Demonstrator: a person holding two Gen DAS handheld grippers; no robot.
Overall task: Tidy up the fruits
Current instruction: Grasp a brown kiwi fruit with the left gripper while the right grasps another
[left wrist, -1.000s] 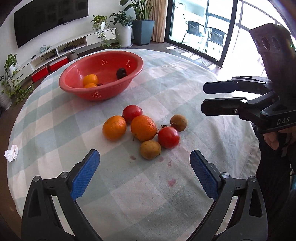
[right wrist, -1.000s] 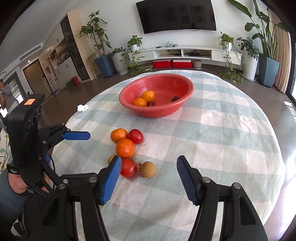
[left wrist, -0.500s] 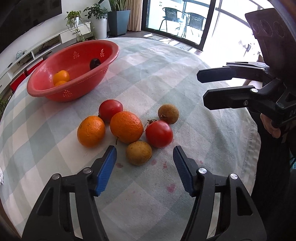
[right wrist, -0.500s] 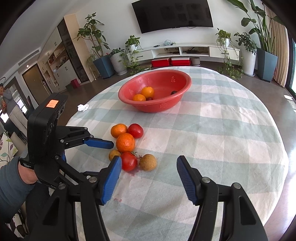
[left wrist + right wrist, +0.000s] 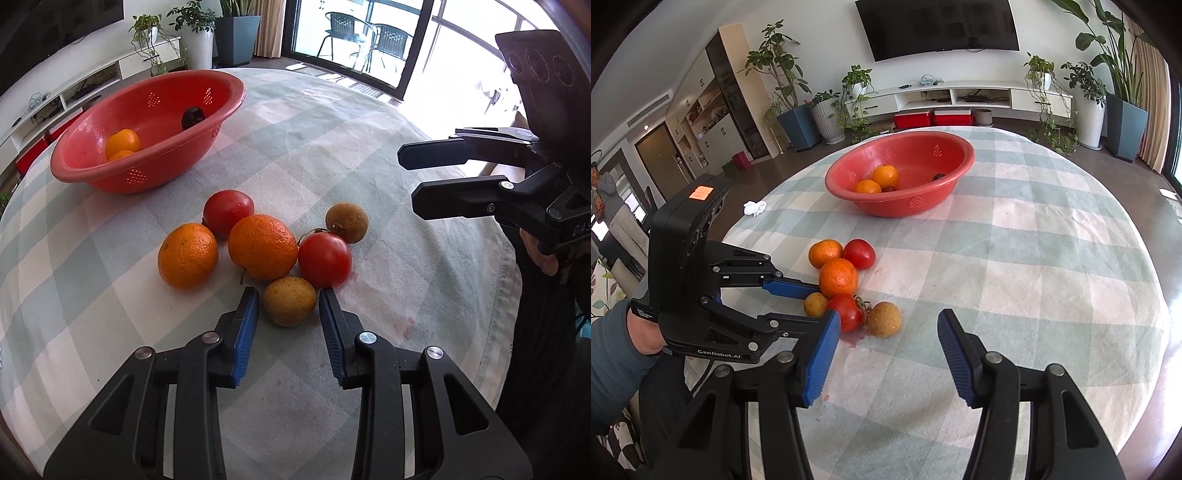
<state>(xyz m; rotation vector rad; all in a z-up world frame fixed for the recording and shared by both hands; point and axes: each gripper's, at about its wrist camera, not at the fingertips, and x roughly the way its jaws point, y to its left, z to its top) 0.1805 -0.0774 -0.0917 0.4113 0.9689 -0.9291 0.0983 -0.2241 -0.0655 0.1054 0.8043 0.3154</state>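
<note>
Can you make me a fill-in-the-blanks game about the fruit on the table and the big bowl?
1. The bowl on the checked tablecloth is coloured ____.
2. Loose on the tablecloth lie two oranges, two brown fruits and ____ tomatoes.
3. The left gripper has its blue fingers on either side of a ____ fruit.
4. The right gripper has ____ between its fingers.

Missing words: red; two; brown; nothing

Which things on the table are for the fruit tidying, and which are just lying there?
For the job: red bowl; two oranges; two tomatoes; two brown fruits; left gripper, jaws around the near brown fruit.

Just lying about: crumpled tissue; checked tablecloth.
</note>
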